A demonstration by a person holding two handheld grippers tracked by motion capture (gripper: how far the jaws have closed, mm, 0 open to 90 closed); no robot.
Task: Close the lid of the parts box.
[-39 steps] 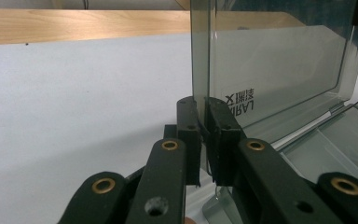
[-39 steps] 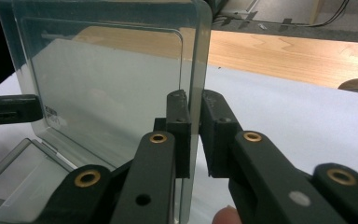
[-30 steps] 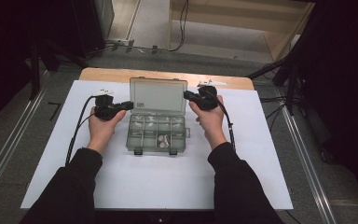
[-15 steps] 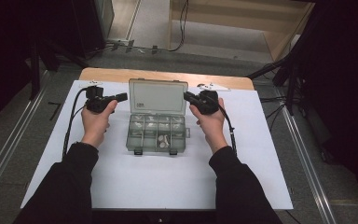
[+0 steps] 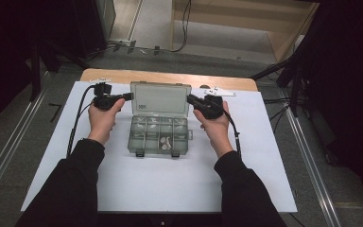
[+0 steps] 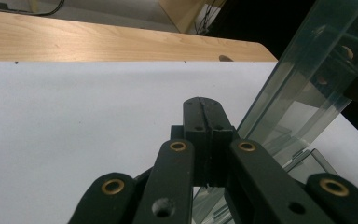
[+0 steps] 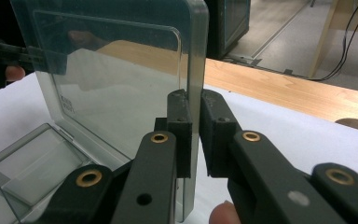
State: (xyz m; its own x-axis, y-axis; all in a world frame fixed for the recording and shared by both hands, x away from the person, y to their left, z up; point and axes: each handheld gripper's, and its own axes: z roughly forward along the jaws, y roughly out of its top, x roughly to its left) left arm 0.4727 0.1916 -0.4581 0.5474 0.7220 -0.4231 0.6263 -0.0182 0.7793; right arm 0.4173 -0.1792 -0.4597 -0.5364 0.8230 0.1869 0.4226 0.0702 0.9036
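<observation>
A clear plastic compartment box (image 5: 158,135) lies open mid-table, its lid (image 5: 160,98) standing up at the far side. Small pale parts (image 5: 166,142) lie in one front compartment. My right gripper (image 5: 190,99) is shut on the lid's right edge; in the right gripper view the lid (image 7: 116,79) runs between its pads (image 7: 195,100). My left gripper (image 5: 128,96) sits by the lid's upper left corner. In the left gripper view its jaws (image 6: 207,105) are pressed together with nothing between them, and the lid (image 6: 307,70) rises just to their right.
A white sheet (image 5: 170,189) covers the wooden table (image 5: 170,76), whose far edge shows bare. Metal floor rails (image 5: 9,151) run along both sides. Cables trail from each gripper down along the forearms.
The left hand has moved away from the box's left side toward the far edge, up to the lid's upper corner. The right hand and the lid have stayed put.
</observation>
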